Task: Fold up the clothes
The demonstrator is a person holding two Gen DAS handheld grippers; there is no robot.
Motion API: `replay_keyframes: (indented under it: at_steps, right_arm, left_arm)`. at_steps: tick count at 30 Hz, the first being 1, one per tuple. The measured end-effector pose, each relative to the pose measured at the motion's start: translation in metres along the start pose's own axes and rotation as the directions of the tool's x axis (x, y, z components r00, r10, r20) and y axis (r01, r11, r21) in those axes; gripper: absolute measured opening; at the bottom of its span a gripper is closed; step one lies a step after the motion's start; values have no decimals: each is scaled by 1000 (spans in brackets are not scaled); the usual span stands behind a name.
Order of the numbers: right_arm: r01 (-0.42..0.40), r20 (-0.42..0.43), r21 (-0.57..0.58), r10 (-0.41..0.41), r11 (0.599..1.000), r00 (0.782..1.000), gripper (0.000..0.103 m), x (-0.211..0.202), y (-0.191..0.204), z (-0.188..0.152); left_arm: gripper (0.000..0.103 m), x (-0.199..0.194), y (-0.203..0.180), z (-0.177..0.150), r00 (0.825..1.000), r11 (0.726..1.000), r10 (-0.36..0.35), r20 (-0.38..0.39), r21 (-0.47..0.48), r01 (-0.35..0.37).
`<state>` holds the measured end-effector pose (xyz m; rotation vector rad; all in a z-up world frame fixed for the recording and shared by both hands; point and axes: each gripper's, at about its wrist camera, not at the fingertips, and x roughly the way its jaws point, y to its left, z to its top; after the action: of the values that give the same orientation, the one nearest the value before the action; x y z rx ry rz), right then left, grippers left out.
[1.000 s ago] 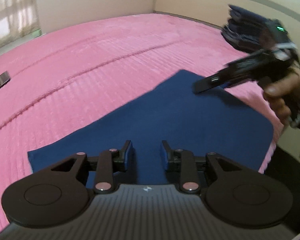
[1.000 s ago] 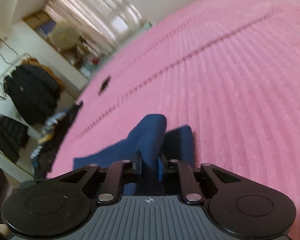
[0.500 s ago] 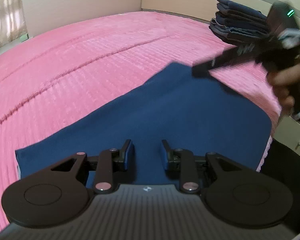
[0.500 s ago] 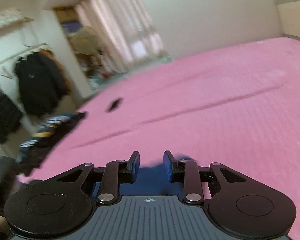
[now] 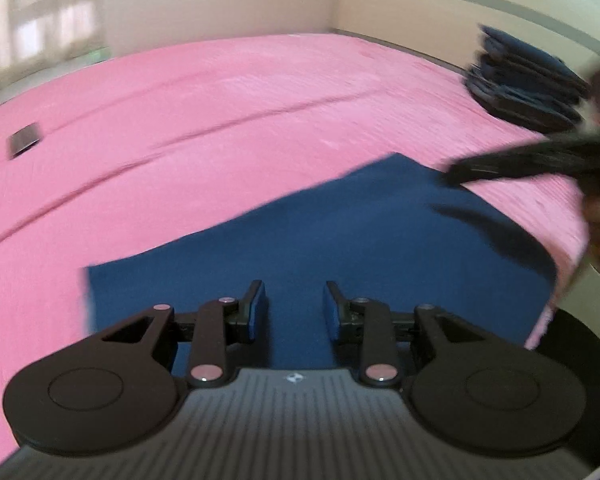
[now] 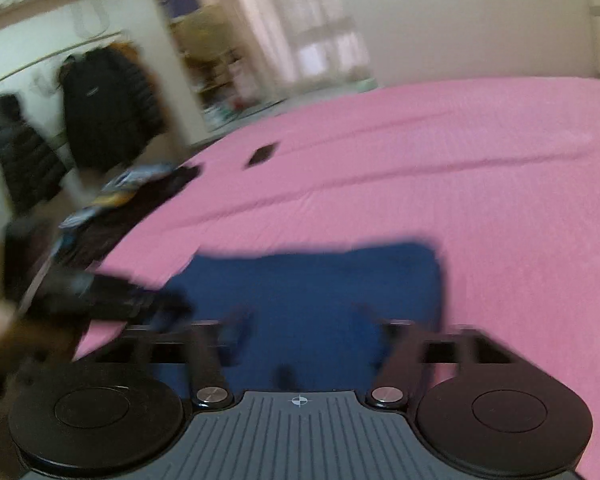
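Pink ribbed bedspread [image 5: 204, 128] covers pretty much the whole bed, and that's the surface for everything going on. Left gripper [image 5: 294, 310] has its jaws spread apart with nothing between them, hovering right over the near edge of the navy cloth [image 5: 340, 248], which lies flat on the bed close to its near right corner. In the right wrist view the right gripper [image 6: 304, 332] is smeared by motion blur, but the jaws look wide apart and there's only the blue fabric [image 6: 320, 292] showing in the gap, so it's not gripping anything. From the left camera you can see that same right gripper [image 5: 456, 172] coming in from the right side, its tip just above the far right edge of the cloth, with its shadow falling on the fabric. Further out, a stack of folded dark blue clothes [image 5: 520, 88] sits at the far right of the bed near the headboard. A small dark flat object [image 5: 25, 145] rests way off on the left of the bedspread, well apart from the cloth. Off the bed's left edge there's a heap of unfolded clothes [image 6: 112, 208], and black jackets [image 6: 104, 108] hang on a rack behind it.
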<state>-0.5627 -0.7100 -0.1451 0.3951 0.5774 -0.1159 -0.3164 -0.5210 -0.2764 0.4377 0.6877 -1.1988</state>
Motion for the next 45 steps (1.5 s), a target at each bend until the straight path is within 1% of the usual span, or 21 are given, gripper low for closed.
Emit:
replay_keyframes:
  at_steps: [1, 3, 4, 6, 10, 14, 18, 20, 22, 26, 27, 29, 30, 34, 39, 41, 43, 45]
  right_arm:
    - [-3, -3, -6, 3, 1000, 1000, 80, -3, 5, -9]
    - [-9, -10, -17, 9, 1000, 1000, 80, -10, 14, -27]
    - [-13, -14, -22, 12, 1000, 1000, 80, -13, 19, -36]
    - [-19, -20, -32, 18, 999, 1000, 80, -19, 28, -53]
    - [-4, -28, -28, 3, 1000, 1000, 80, -13, 29, -53]
    - [50, -56, -119, -57, 992, 997, 80, -10, 40, -50]
    - [101, -62, -203, -116, 974, 991, 80, -6, 50, -56]
    - [112, -58, -212, -126, 971, 990, 80, -4, 50, -59]
    - [117, -55, -209, -131, 971, 990, 80, -2, 49, -61]
    - [112, -63, -224, -129, 968, 990, 81, -3, 48, -60]
    - [110, -59, -229, -127, 967, 990, 81, -4, 48, -61]
    - [108, -54, -237, -124, 966, 991, 81, -6, 47, -62]
    - [108, -52, -240, -124, 965, 991, 81, -6, 47, -63]
    - [98, -52, -249, -114, 964, 992, 81, -9, 45, -64]
    - [95, -51, -242, -111, 966, 993, 81, -14, 41, -63]
    - [106, -31, -189, -113, 976, 993, 81, -22, 40, -59]
    - [117, 0, -134, -118, 984, 993, 81, -33, 40, -54]
    - [128, 40, -124, -124, 984, 991, 81, -43, 43, -51]
  left_arm:
    - [27, -4, 3, -6, 1000, 1000, 8, 0, -15, -8]
    - [32, -12, 10, -17, 1000, 999, 23, -2, -44, -23]
    - [38, -16, 14, -23, 1000, 998, 30, -3, -59, -30]
    - [38, -24, 21, -35, 999, 995, 45, -5, -88, -45]
    - [38, -40, 35, -58, 997, 986, 75, -10, -146, -75]
    - [38, -56, 49, -81, 994, 973, 104, -17, -203, -105]
    - [38, -72, 49, -94, 988, 965, 149, -29, -212, -152]
    - [31, -86, 41, -97, 986, 964, 168, -18, -204, -168]
    - [29, -96, 29, -96, 985, 968, 174, 9, -184, -170]
    - [30, -96, 3, -94, 991, 985, 120, 59, -135, -111]
    - [30, -92, -1, -95, 992, 987, 111, 54, -126, -104]
    - [31, -77, -4, -99, 994, 987, 110, 11, -116, -108]
    - [31, -72, -6, -101, 994, 987, 112, 5, -113, -111]
    - [33, -73, -5, -98, 993, 987, 119, -11, -108, -119]
    - [34, -78, -8, -106, 990, 986, 137, -20, -96, -138]
    - [34, -77, -9, -106, 989, 984, 145, -21, -99, -147]
    - [34, -81, -8, -99, 987, 978, 157, -28, -135, -159]
    - [33, -85, -8, -91, 985, 968, 169, -38, -181, -173]
